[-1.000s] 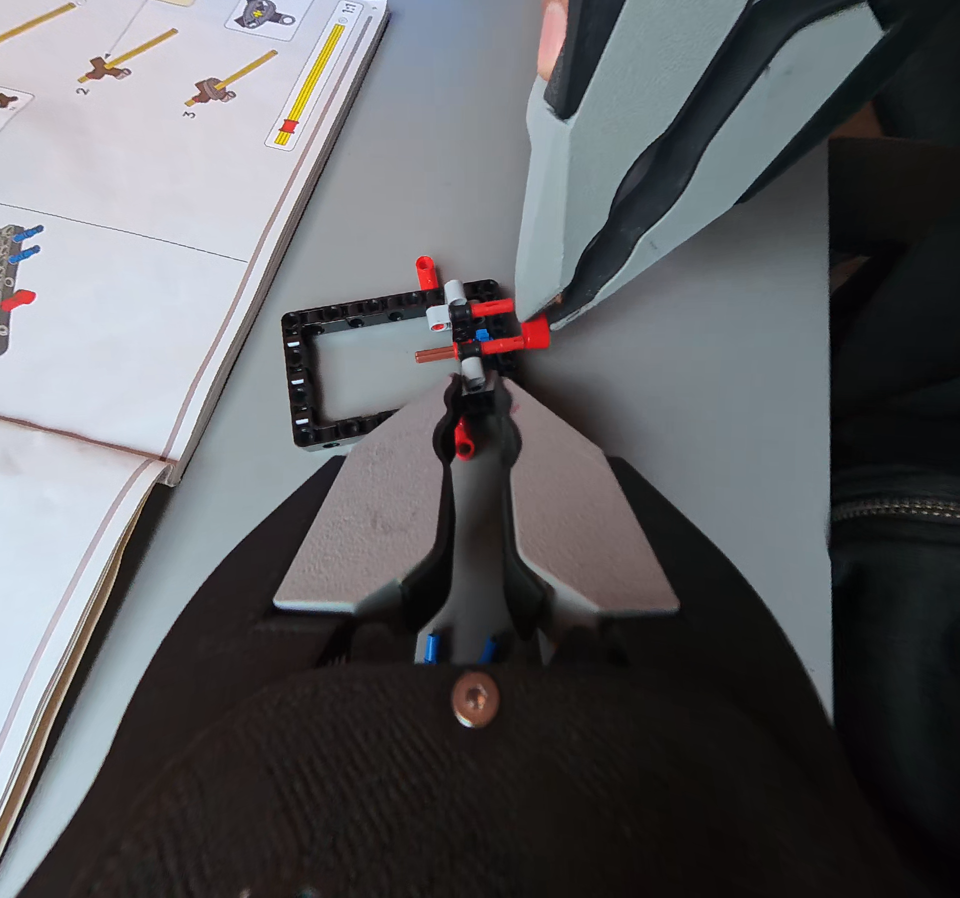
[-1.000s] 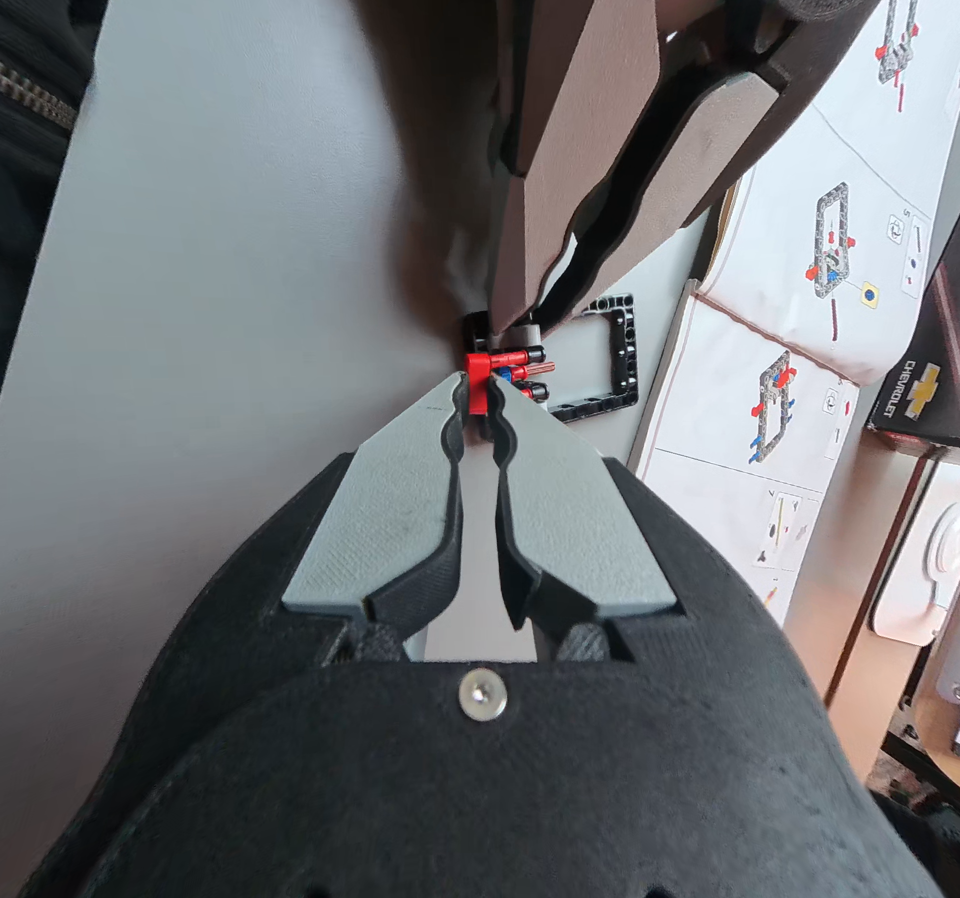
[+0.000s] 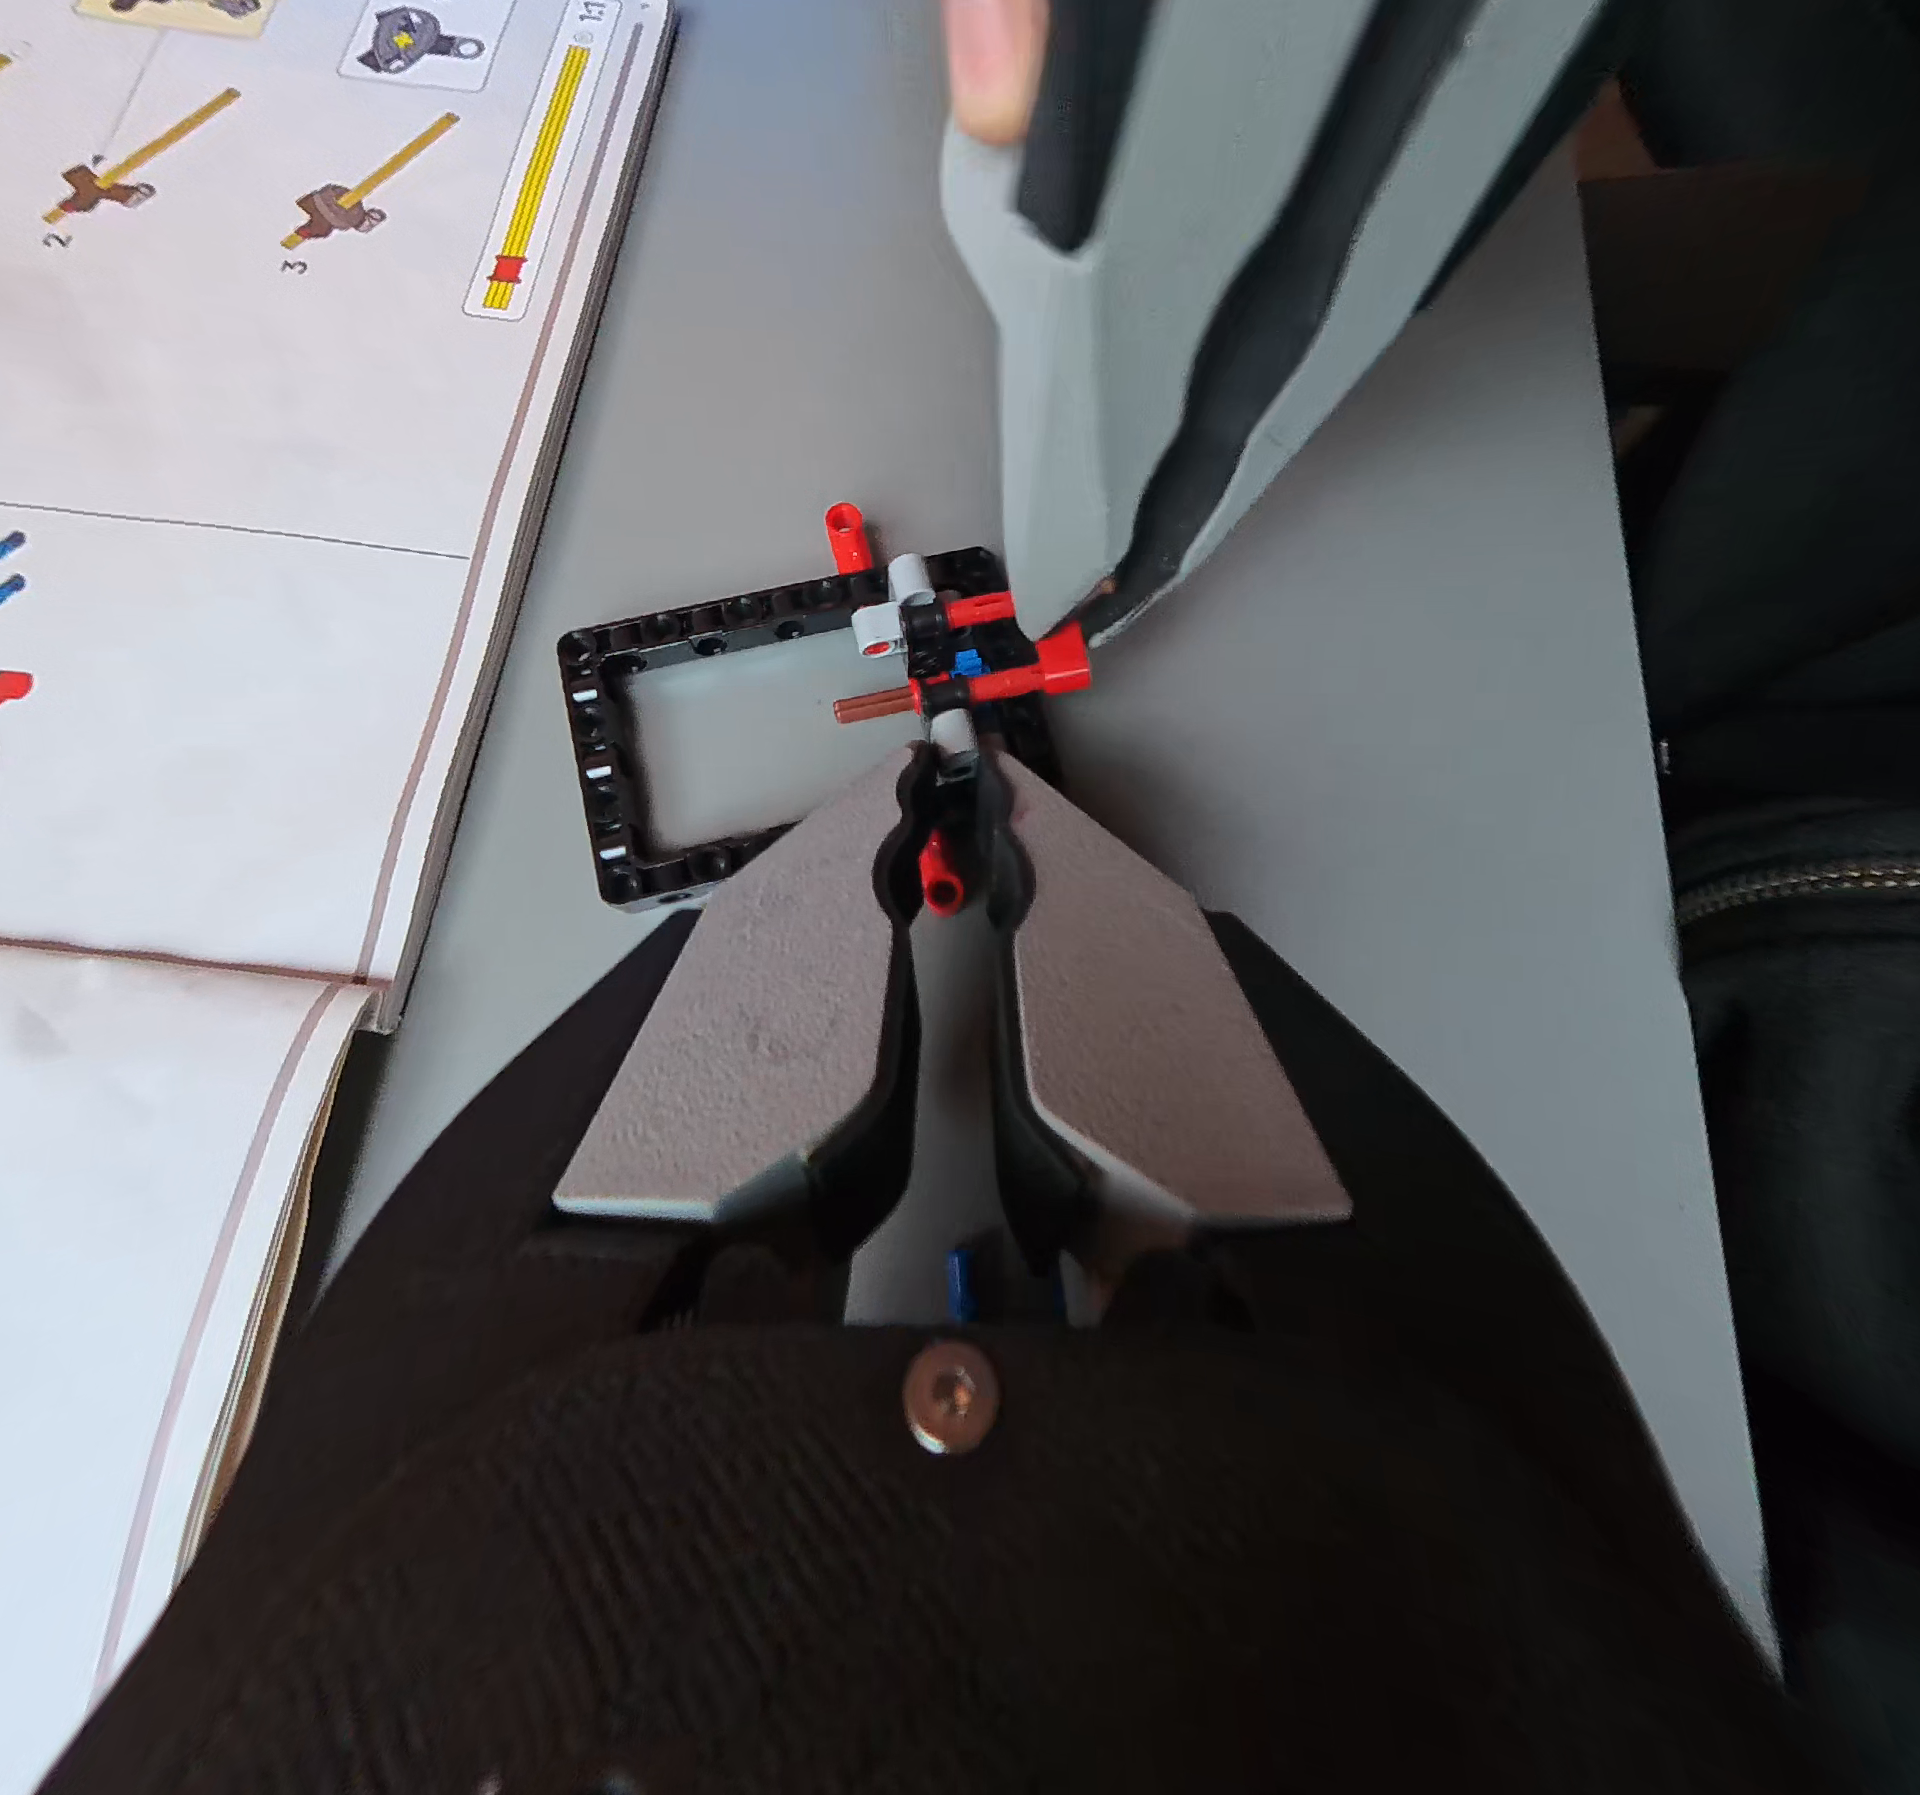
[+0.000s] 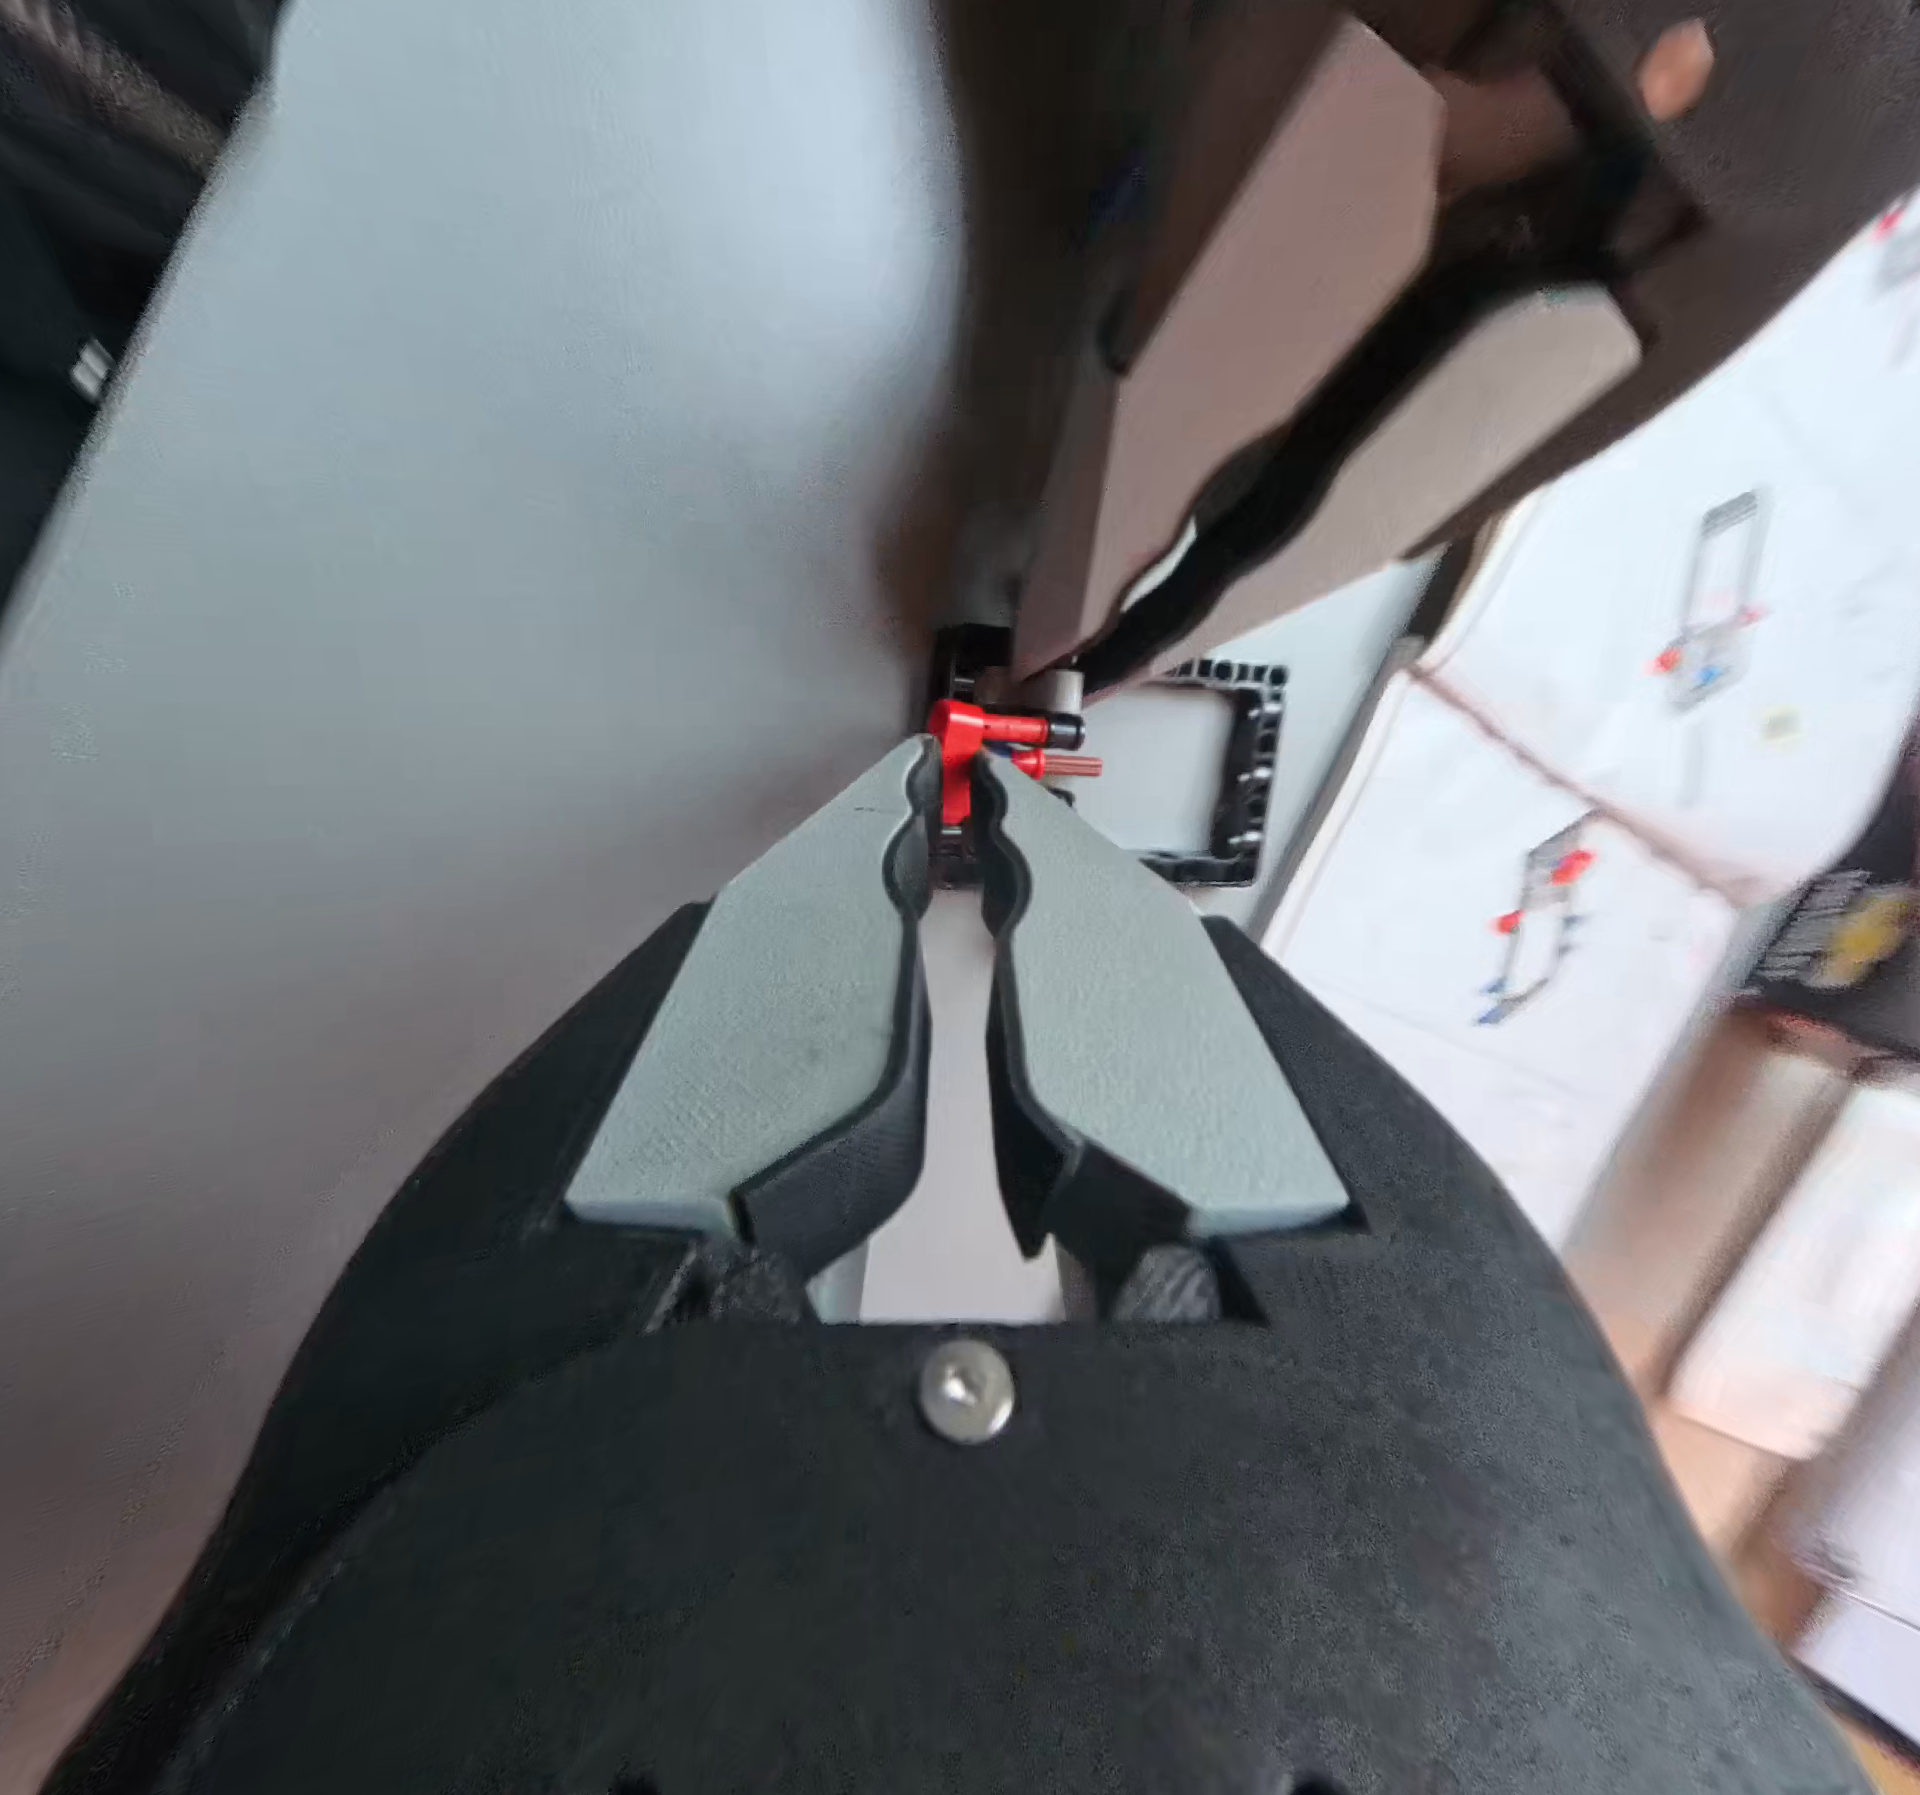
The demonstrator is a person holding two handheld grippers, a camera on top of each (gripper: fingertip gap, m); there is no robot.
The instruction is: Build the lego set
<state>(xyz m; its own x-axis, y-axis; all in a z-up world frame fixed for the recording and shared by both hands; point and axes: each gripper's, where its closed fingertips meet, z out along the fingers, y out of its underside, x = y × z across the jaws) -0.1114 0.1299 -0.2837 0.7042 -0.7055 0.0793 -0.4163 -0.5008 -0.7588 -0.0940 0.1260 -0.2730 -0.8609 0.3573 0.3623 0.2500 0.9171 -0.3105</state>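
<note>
**Both grippers closed on the frame assembly**

The black rectangular frame (image 3: 665,769) lies on the grey table (image 3: 1351,810), just beside the open instruction booklet (image 3: 260,498). The left gripper (image 3: 951,789) pinches the grey connector (image 3: 954,737). The right gripper (image 4: 961,784) pinches the red axle piece (image 4: 956,758); its fingers hide the frame's near corner.

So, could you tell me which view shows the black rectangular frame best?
The left wrist view: the black frame is sharp there, three sides visible. In the right wrist view the frame is blurred, farther off, partly hidden behind both grippers.
</note>
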